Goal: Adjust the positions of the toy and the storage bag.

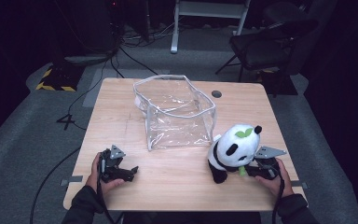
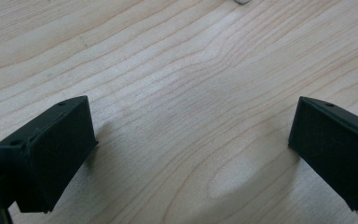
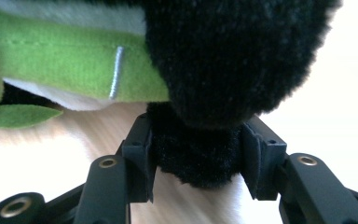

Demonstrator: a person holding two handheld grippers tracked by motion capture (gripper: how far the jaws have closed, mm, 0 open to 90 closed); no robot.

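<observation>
Leftmost, left gripper (image 1: 131, 171) low over table (image 1: 177, 182) near front-left edge, jaws wide apart, nothing between. Clear plastic bag (image 1: 177, 112) upright mid-table. Panda plush (image 1: 230, 151) front-right; right gripper (image 3: 196, 161) clamped on its black limb.

Panda (image 1: 233, 151) right of bag (image 1: 175, 112)

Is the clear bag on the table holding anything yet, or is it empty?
Empty. The clear bag stands open-topped with nothing visible through its walls; the panda plush sits outside it on the table.
</observation>
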